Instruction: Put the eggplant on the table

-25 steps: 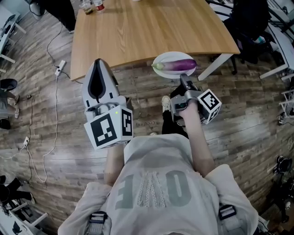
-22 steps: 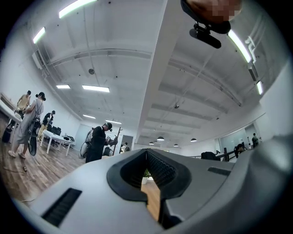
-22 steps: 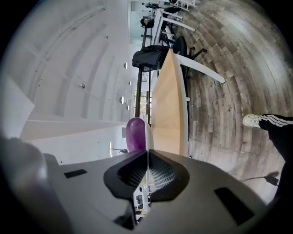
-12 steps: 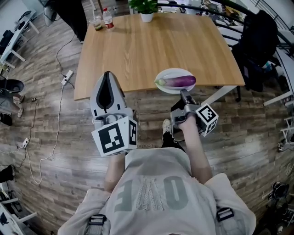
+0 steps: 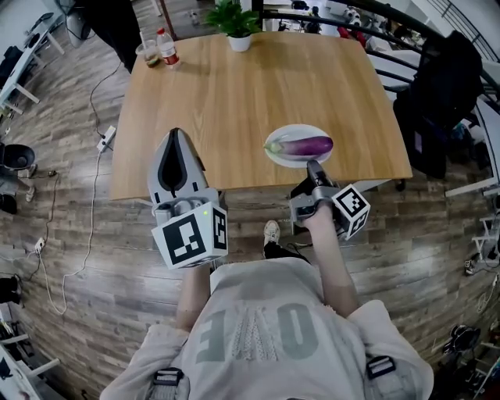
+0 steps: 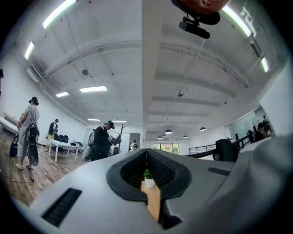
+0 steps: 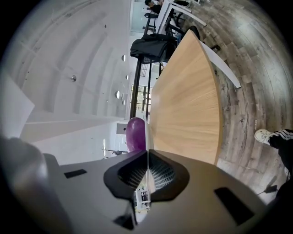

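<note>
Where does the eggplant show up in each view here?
Head view: eggplant on the white plate, at the near edge of the wooden table, right of centre.
Left gripper view: not in it.
Right gripper view: eggplant just above the right claw, left of centre.
Shared landmark: the wooden table.

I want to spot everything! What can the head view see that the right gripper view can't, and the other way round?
Only the head view: the potted plant, the bottle and the left gripper.
Only the right gripper view: the ceiling, and, up close, the right gripper with its jaws shut on the plate rim.
Both: the eggplant, the plate and the table.
</note>
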